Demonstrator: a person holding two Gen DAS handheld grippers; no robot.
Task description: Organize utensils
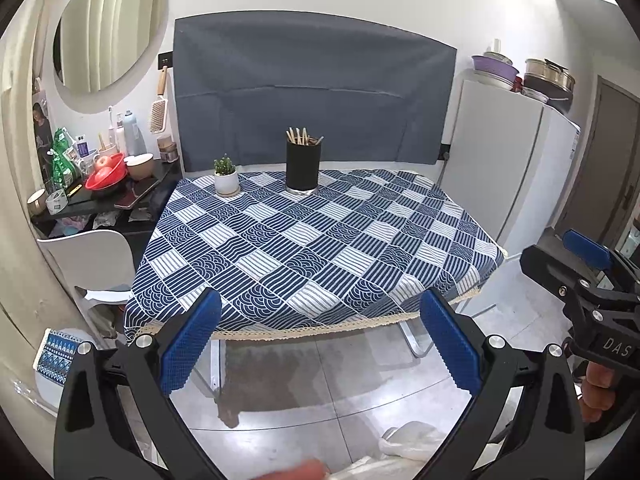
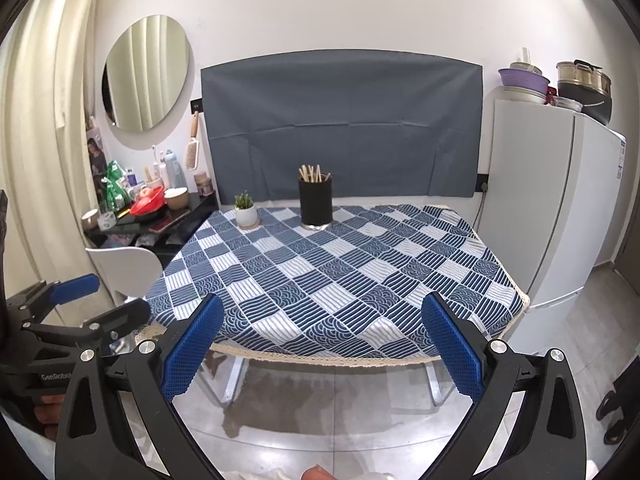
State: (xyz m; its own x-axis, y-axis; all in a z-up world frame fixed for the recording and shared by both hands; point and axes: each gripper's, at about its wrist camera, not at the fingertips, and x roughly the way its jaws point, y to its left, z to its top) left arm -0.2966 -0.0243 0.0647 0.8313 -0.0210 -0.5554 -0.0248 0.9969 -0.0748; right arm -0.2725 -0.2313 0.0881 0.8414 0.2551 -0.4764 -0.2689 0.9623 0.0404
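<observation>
A black cylindrical holder stands upright at the far middle of the table, with several wooden chopsticks sticking out of its top. It also shows in the right wrist view with the chopsticks. My left gripper is open and empty, held in front of the table's near edge, well short of the holder. My right gripper is open and empty, also before the near edge. Each gripper shows at the side of the other's view: the right one, the left one.
The table wears a blue and white patterned cloth. A small potted plant stands left of the holder. A white chair and a cluttered black side table are at left. A white fridge stands at right.
</observation>
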